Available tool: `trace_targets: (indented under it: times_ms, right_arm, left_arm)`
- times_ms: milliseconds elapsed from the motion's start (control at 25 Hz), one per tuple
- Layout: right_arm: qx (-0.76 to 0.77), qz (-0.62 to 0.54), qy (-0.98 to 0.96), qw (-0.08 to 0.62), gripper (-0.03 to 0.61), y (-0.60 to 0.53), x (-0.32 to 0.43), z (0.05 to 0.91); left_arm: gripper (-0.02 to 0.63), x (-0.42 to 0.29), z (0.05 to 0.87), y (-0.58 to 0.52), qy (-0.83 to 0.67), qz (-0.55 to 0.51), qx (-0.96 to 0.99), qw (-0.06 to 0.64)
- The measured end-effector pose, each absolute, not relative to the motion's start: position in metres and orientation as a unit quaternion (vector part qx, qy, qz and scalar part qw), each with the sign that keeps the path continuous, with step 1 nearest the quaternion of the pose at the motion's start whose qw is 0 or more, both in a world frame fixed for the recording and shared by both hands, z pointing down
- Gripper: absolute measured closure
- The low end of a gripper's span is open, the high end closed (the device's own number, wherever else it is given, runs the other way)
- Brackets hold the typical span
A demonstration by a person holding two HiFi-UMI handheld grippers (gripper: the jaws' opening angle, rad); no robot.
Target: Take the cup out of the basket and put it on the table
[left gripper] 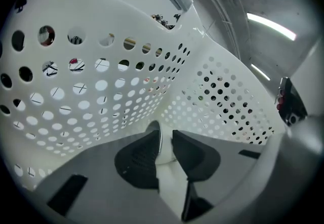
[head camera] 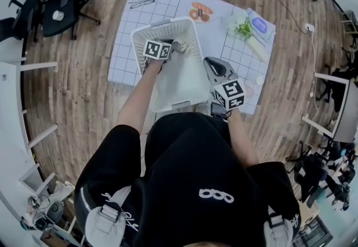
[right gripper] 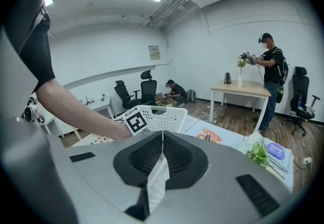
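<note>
The white perforated basket (head camera: 193,44) stands on the table in front of me. My left gripper (head camera: 168,49) reaches down inside it, its marker cube showing near the back wall. In the left gripper view the white cup (left gripper: 158,134) shows only as a curved rim between the dark pads of the left gripper (left gripper: 166,142), which stand narrow and close against it. My right gripper (head camera: 210,66) hovers by the basket's right side. In its own view the right gripper (right gripper: 162,134) is shut with nothing in it.
A white gridded mat (head camera: 126,39) covers the table. On it lie glasses (head camera: 142,1), a plate of food (head camera: 200,12), greens (head camera: 243,29) and a blue card (head camera: 259,24). Office chairs (head camera: 53,0) stand at the far left. A person (right gripper: 269,66) works at another table (right gripper: 248,88).
</note>
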State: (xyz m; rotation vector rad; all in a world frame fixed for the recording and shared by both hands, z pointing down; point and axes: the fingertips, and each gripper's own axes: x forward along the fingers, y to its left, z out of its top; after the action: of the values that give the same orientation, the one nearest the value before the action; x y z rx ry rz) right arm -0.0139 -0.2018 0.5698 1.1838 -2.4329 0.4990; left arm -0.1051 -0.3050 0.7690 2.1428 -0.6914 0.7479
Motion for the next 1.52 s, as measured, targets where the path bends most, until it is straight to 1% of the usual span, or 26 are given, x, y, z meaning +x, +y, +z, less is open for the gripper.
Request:
trace_targets:
  times_ms: [440, 760, 960, 1200, 1520]
  right_arm:
    - [0.436, 0.178, -0.862, 0.187, 0.551, -0.199, -0.004, 0.568]
    - [0.436, 0.178, -0.863, 0.184, 0.551, -0.190, -0.004, 0.566]
    - [0.440, 0.175, -0.864, 0.174, 0.551, -0.187, 0.000, 0.560]
    - [0.453, 0.173, -0.860, 0.158, 0.551, -0.180, 0.016, 0.551]
    - [0.464, 0.170, -0.858, 0.140, 0.551, -0.164, 0.037, 0.542]
  left_arm:
    - [0.565, -0.079, 0.756, -0.260, -0.213, 0.278, 0.830, 0.434]
    - [0.588, -0.070, 0.750, -0.228, -0.183, 0.276, 0.832, 0.445]
    - [0.592, -0.069, 0.745, -0.218, -0.194, 0.275, 0.836, 0.434]
    - [0.592, -0.070, 0.718, -0.211, -0.220, 0.233, 0.852, 0.415]
    - [0.592, -0.082, 0.653, -0.202, -0.260, 0.166, 0.876, 0.371]
